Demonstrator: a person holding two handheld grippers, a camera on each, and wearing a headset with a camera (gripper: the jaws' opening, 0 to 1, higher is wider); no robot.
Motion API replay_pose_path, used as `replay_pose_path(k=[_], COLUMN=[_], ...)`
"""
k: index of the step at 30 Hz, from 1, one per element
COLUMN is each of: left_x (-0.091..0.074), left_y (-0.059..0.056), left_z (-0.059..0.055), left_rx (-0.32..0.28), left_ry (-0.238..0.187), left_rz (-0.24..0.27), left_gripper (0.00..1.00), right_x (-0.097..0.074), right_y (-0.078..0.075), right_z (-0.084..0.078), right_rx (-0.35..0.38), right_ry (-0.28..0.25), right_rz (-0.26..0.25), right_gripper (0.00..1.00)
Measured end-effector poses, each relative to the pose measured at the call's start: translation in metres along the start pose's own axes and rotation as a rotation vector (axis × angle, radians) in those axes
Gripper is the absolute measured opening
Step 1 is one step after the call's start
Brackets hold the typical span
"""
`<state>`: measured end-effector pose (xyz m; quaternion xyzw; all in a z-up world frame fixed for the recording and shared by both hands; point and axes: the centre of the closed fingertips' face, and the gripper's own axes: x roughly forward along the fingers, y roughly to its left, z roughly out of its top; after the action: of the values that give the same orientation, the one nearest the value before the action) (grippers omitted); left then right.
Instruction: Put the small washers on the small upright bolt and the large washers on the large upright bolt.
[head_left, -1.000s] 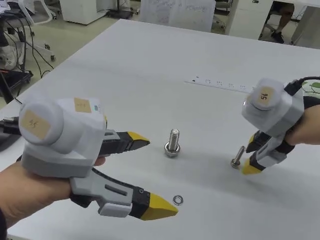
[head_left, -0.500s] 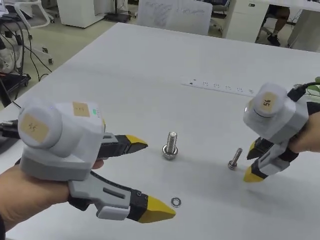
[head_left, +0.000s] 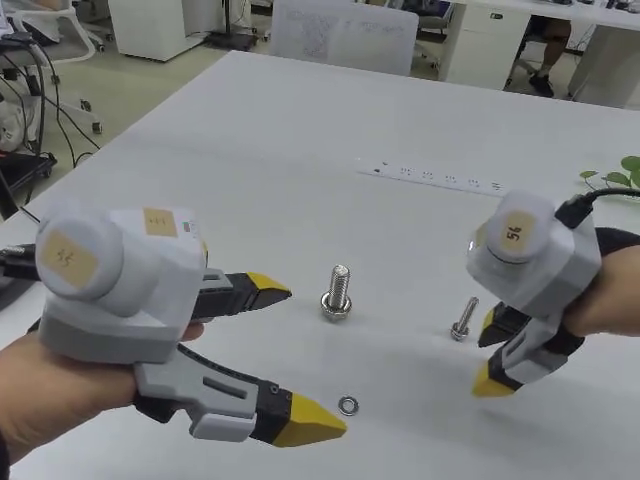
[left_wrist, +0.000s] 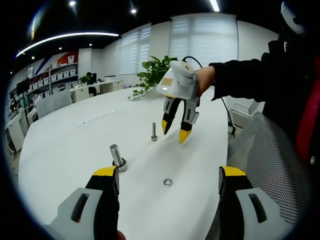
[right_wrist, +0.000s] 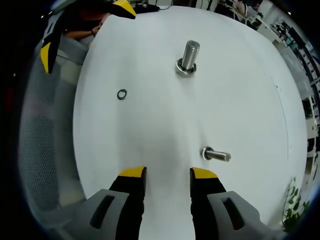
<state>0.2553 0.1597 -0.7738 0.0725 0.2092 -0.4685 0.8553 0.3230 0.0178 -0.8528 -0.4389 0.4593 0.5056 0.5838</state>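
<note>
A large bolt (head_left: 337, 292) stands upright on its head mid-table, with a ring around its base. To its right stands a small bolt (head_left: 463, 319). One small washer (head_left: 348, 405) lies flat in front of them. My left gripper (head_left: 297, 357) is open, its jaws wide apart, and the washer (left_wrist: 168, 182) lies just past its lower yellow tip. My right gripper (head_left: 488, 352) is open with nothing between its jaws, pointing down just right of the small bolt (right_wrist: 217, 155). The large bolt (right_wrist: 188, 57) and the washer (right_wrist: 121, 94) lie farther ahead of it.
A white power strip (head_left: 430, 178) lies flat on the table behind the bolts. A green plant (head_left: 612, 175) sits at the right edge. A mesh chair (left_wrist: 270, 165) stands at the near table edge. Bare white tabletop (head_left: 300, 150) stretches beyond.
The right gripper has drawn back from the small bolt, toward the near edge and slightly left. The left gripper has held its place and stayed open. The head camera has tilted.
</note>
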Motion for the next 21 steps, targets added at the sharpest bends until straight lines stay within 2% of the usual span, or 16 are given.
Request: replay_pose_path(k=[5, 21], left_x=[0.000, -0.002], left_y=[0.001, 0.002], left_z=[0.000, -0.001], left_rx=[0.001, 0.004], left_ry=[0.001, -0.001], left_rz=[0.001, 0.011], left_gripper=[0.81, 0.81], right_x=[0.000, 0.009], right_y=[0.014, 0.041], right_z=[0.016, 0.064], right_rx=[-0.043, -0.153], right_ry=[-0.015, -0.052], right_rz=[0.018, 0.055], right_gripper=[0.36, 0.35])
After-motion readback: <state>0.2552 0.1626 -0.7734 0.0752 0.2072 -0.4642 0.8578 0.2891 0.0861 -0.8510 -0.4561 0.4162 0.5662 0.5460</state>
